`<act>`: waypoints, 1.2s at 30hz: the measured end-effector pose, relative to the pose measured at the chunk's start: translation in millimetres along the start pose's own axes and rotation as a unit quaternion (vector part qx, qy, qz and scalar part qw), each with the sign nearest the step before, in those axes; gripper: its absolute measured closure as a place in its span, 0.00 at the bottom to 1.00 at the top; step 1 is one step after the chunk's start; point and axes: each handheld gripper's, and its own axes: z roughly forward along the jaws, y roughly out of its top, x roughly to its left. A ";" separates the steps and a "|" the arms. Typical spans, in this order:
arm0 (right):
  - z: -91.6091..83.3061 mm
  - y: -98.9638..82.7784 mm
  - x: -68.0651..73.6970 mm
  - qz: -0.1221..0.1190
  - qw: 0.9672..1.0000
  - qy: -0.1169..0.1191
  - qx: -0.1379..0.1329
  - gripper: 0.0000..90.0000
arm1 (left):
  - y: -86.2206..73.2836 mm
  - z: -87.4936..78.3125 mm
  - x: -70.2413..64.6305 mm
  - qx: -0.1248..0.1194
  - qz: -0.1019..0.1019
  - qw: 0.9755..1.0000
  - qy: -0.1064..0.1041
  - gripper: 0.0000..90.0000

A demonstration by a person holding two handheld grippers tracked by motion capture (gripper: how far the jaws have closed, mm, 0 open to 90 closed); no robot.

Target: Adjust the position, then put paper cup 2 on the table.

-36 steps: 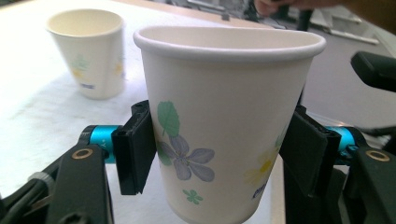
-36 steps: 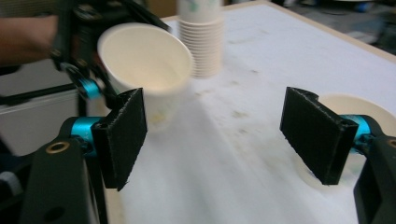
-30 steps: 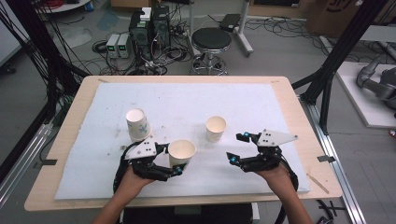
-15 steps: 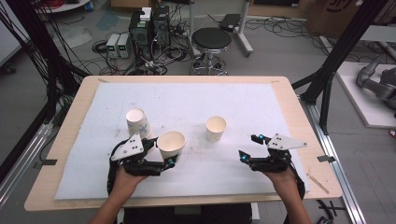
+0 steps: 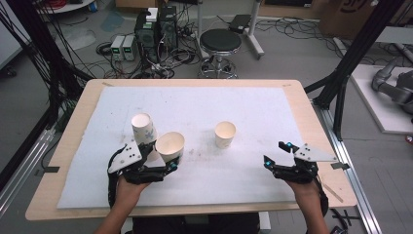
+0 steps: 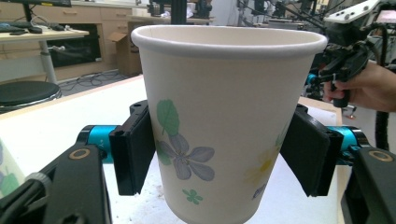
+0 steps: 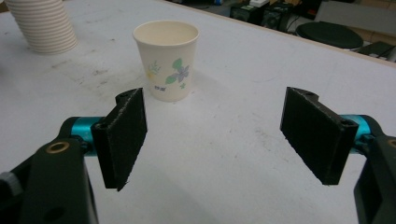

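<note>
On the wooden bench lay a white foam mat, covering most of its top. A tall stack of flower-printed paper cups stood at the mat's 9 o'clock side. Just beside the stack, at its 4 o'clock, a single flower-printed paper cup sat between the jaws of the left tool, lifted and tilted. A second lone flower-printed paper cup stood upright near the mat's centre, well apart from both. The right tool hung at that cup's 4 o'clock, near the mat's front edge. Behind the bench, at 12 o'clock, a round black stool stood on the floor.
</note>
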 end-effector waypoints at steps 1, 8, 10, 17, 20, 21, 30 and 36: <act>-1.4 -0.1 -0.9 0.004 1.000 0.000 -0.002 0.26 | -0.4 0.1 -0.1 0.001 0.001 1.000 0.000 0.35; -4.1 -2.7 -0.8 0.005 1.000 -0.003 -0.001 0.26 | -0.8 2.4 -0.7 0.001 0.002 1.000 0.000 0.35; -5.0 -3.3 0.6 0.005 1.000 -0.001 0.002 0.26 | -0.4 3.8 -1.1 0.000 0.005 1.000 0.000 0.35; -8.5 -5.3 -1.0 0.009 1.000 -0.008 -0.001 0.26 | -2.5 8.1 -0.1 0.002 0.005 1.000 -0.001 0.34; -9.3 -5.8 -0.4 0.009 1.000 -0.008 -0.001 0.26 | -3.9 9.3 0.6 0.002 0.001 1.000 0.000 0.34; -9.3 -5.7 -0.3 0.008 1.000 -0.008 -0.001 0.26 | -4.9 9.8 0.8 0.004 0.002 1.000 0.000 0.34; -6.4 -5.2 2.1 0.003 1.000 0.000 0.002 0.26 | -12.9 25.6 1.2 0.026 0.003 1.000 0.008 0.34; -6.1 -4.4 3.9 0.001 1.000 0.004 0.000 0.26 | -15.9 44.8 8.9 0.035 -0.009 0.999 0.021 0.34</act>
